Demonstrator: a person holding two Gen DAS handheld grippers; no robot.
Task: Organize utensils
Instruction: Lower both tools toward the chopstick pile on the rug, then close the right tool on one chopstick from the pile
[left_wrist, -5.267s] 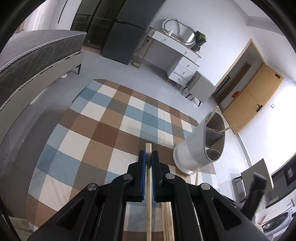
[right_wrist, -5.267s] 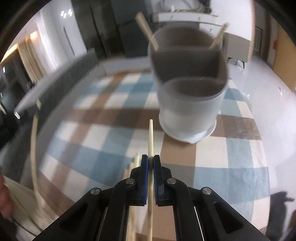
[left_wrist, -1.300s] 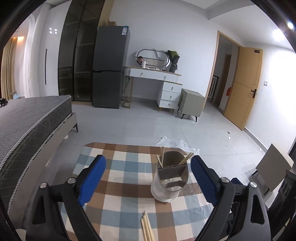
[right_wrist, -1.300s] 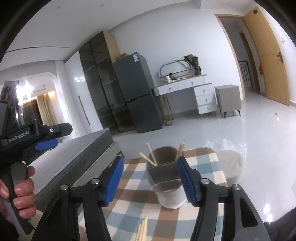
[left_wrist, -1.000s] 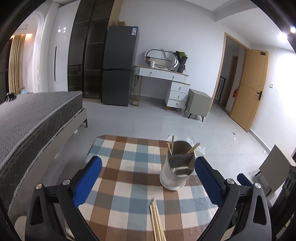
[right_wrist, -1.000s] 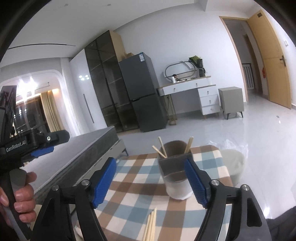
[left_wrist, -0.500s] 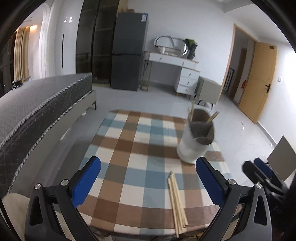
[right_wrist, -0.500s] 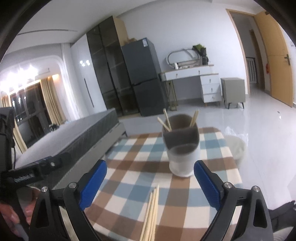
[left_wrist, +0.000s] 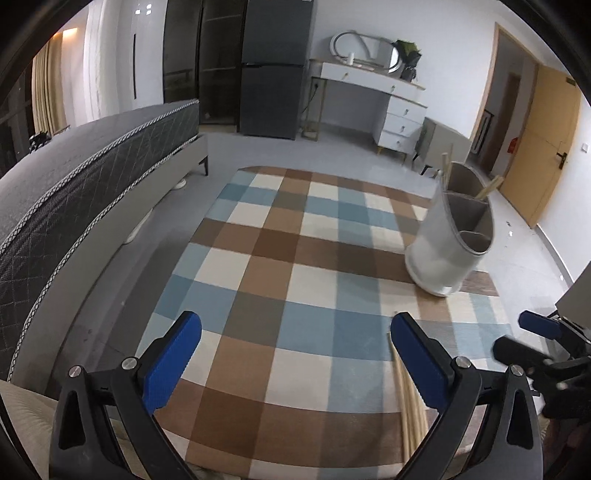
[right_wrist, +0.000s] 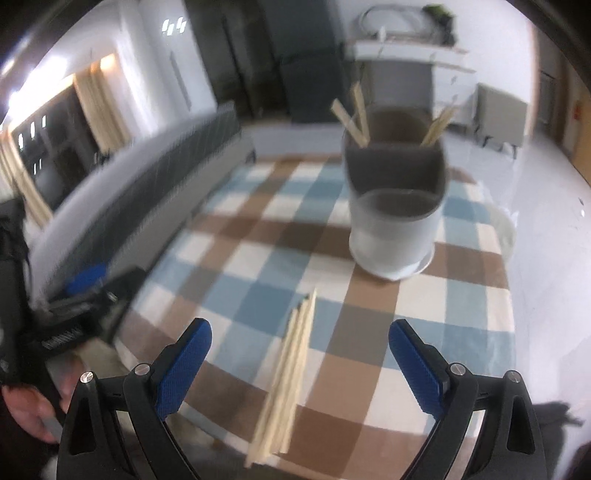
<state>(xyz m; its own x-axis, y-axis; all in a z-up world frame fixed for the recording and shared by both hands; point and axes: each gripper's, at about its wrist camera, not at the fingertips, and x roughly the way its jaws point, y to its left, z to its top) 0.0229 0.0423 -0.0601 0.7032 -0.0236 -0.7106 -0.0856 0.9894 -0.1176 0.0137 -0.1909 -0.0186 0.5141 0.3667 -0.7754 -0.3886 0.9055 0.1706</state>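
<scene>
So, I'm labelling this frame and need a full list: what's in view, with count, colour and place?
Loose chopsticks: one bundle, count unclear, pale wood, near edge of the cloth.
Utensil holder: one, white with grey dividers, upright on the cloth's far right.
Chopsticks in the holder: at least three, pale wood, back compartment.
Checked cloth: one, blue, brown and cream, covering the table.
Bed: one, dark grey, left of the table.
Fridge: one, dark, by the far wall.
Dresser: one, white, by the far wall.
Door: one, orange-brown, right.
Left gripper: black, blue pads, open, empty.
Right gripper: black, blue pads, open over the loose chopsticks.
Hand: one, lower left in the right wrist view.
</scene>
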